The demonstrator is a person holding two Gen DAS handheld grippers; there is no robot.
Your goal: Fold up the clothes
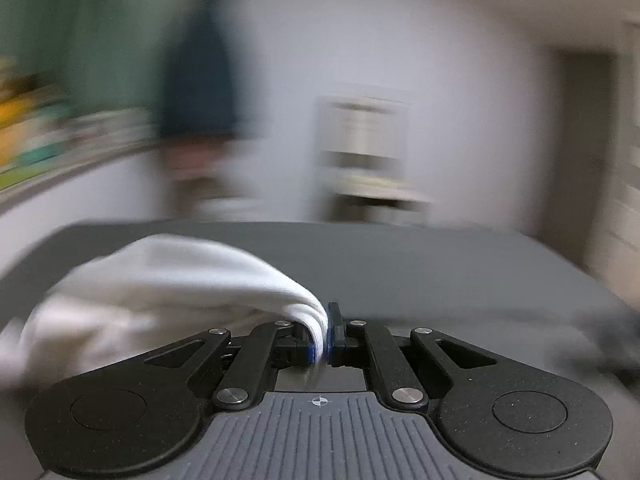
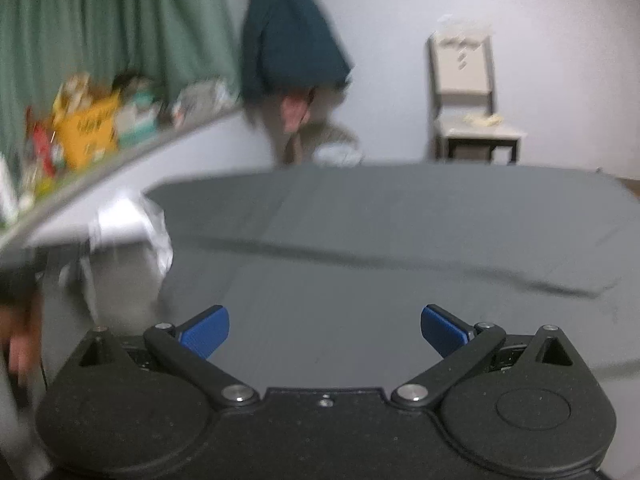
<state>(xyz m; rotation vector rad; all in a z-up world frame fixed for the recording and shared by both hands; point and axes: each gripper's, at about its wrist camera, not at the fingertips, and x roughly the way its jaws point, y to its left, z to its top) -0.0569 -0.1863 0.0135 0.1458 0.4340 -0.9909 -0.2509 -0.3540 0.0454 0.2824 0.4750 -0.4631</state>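
A white garment [image 1: 160,292] hangs bunched to the left in the left wrist view, lifted above the grey bed surface [image 1: 400,264]. My left gripper [image 1: 323,336] is shut on a fold of it, the cloth pinched between the blue pads. The view is blurred by motion. In the right wrist view my right gripper [image 2: 325,330] stands open over the grey sheet [image 2: 360,240], with nothing between its blue fingertips [image 2: 206,330]. White cloth [image 2: 156,232] shows blurred at the left, beside a hand [image 2: 18,348].
A shelf [image 2: 120,152] with boxes runs along the left wall under a green curtain [image 2: 100,20]. A dark jacket [image 2: 288,32] hangs on the wall. A chair [image 2: 468,108] stands beyond the bed's far edge. A long crease [image 2: 400,264] crosses the sheet.
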